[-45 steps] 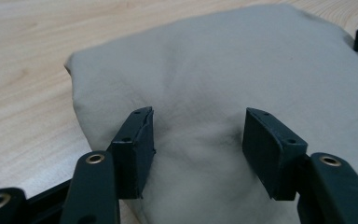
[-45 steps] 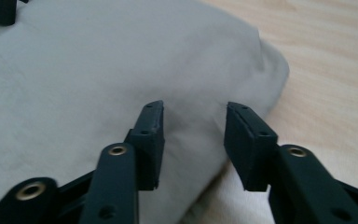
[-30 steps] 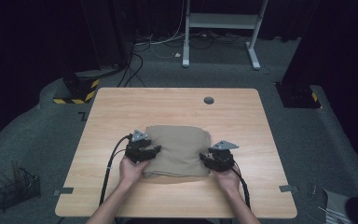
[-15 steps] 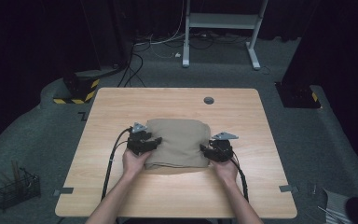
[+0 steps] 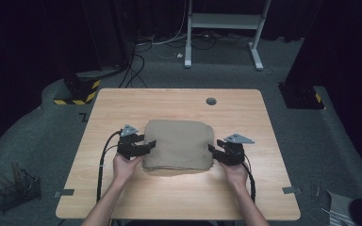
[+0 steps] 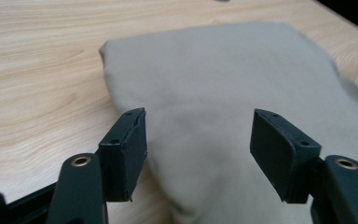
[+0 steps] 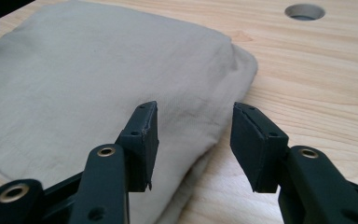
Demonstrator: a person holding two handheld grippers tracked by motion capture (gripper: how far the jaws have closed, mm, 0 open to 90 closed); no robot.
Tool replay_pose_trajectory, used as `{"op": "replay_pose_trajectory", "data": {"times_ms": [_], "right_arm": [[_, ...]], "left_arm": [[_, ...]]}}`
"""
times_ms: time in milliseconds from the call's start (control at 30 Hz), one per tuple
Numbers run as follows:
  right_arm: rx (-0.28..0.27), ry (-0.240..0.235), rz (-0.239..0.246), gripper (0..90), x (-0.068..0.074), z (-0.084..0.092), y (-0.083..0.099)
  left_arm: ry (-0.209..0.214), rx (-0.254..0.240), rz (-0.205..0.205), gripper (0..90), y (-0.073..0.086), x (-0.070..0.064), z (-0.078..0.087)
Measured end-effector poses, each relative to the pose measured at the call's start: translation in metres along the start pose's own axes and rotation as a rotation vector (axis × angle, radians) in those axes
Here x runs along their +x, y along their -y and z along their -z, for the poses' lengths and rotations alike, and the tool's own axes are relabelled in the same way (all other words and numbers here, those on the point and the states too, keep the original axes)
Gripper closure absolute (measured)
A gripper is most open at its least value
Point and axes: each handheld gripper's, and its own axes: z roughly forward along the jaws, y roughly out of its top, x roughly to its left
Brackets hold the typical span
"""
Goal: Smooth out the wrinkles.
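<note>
Cloth: we see the folded tan cloth (image 5: 178, 146) lying flat near the middle of the wooden table (image 5: 169, 106), its near edge closest to us.
Left gripper: our left gripper (image 6: 198, 140) sits over the cloth's left edge; its jaws have just been opening and stand apart, with the cloth below the gap and no pad pressing on it.
Right gripper: our right gripper (image 7: 195, 135) hangs at the cloth's right edge, jaws apart, gripping nothing; the fold's corner lies under the gap.
Edges: the cloth's far corners are rounded and its sides puffed.
Open room: bare wood runs beyond the cloth to the cable hole (image 5: 211, 100), and on both sides outside our hands.
</note>
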Motion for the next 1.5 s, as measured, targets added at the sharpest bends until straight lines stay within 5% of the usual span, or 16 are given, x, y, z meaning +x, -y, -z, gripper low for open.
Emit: {"op": "replay_pose_trajectory", "data": {"times_ms": [333, 733, 900, 1033, 1500], "right_arm": [[0.013, 0.016, 0.005, 51.6, -0.009, 0.016, 0.012], [0.009, 0.06, -0.016, 51.3, -0.021, 0.038, 0.035], [0.025, 0.086, -0.029, 51.3, -0.025, 0.041, 0.042], [0.041, 0.12, -0.021, 51.3, -0.028, 0.044, 0.048], [0.096, 0.148, -0.054, 49.1, -0.041, 0.044, 0.061]], "left_arm": [[-0.036, -0.02, 0.0, 34.8, 0.015, 0.004, 0.026], [-0.069, -0.038, 0.066, 34.7, 0.047, 0.019, 0.046], [-0.087, -0.032, 0.094, 34.7, 0.057, 0.026, 0.048], [-0.134, -0.003, 0.079, 34.7, 0.066, 0.029, 0.046], [-0.234, 0.036, 0.095, 34.9, 0.087, 0.044, 0.046]]}}
